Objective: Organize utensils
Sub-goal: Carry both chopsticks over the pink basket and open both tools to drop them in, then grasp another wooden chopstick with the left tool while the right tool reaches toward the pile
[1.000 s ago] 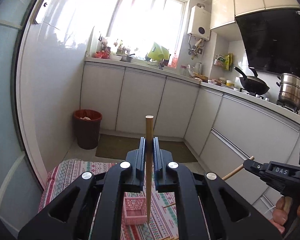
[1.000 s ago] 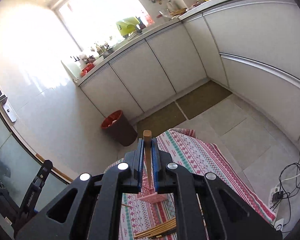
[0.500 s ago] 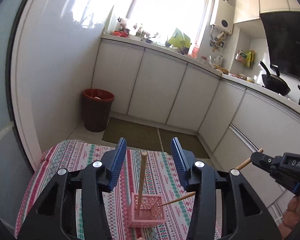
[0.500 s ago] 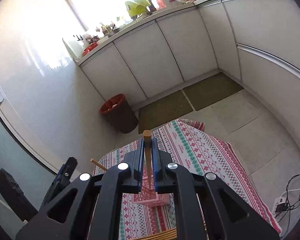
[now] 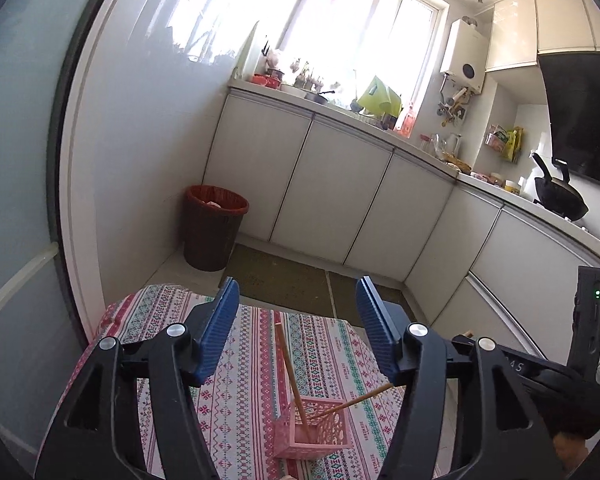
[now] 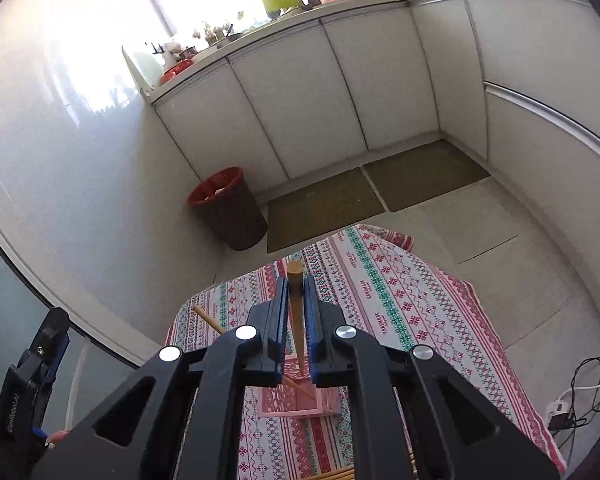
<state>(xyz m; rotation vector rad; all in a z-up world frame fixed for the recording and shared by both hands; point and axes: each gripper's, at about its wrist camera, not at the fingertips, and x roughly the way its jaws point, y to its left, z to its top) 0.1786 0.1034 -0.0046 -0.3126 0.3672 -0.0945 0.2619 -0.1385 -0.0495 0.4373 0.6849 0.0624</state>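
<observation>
A pink lattice basket (image 5: pixel 314 428) stands on the patterned tablecloth (image 5: pixel 252 360). One wooden chopstick (image 5: pixel 290 372) leans in it, free of my left gripper (image 5: pixel 296 324), which is open above it. My right gripper (image 6: pixel 296 312) is shut on a second chopstick (image 6: pixel 296 304), whose lower tip reaches the basket (image 6: pixel 292 402). That chopstick shows in the left wrist view (image 5: pixel 354 400) slanting into the basket. The released chopstick (image 6: pixel 210 320) shows left of the right gripper.
A bundle of chopsticks (image 6: pixel 340 474) lies on the cloth at the near edge. A red-rimmed waste bin (image 5: pixel 214 226) stands on the floor by the wall. White cabinets (image 5: pixel 340 192) run beyond the table. A power strip with cables (image 6: pixel 564 408) lies on the floor right.
My left gripper opened and let go of its chopstick, which now leans in the basket. My right gripper moved down toward the basket with its chopstick.
</observation>
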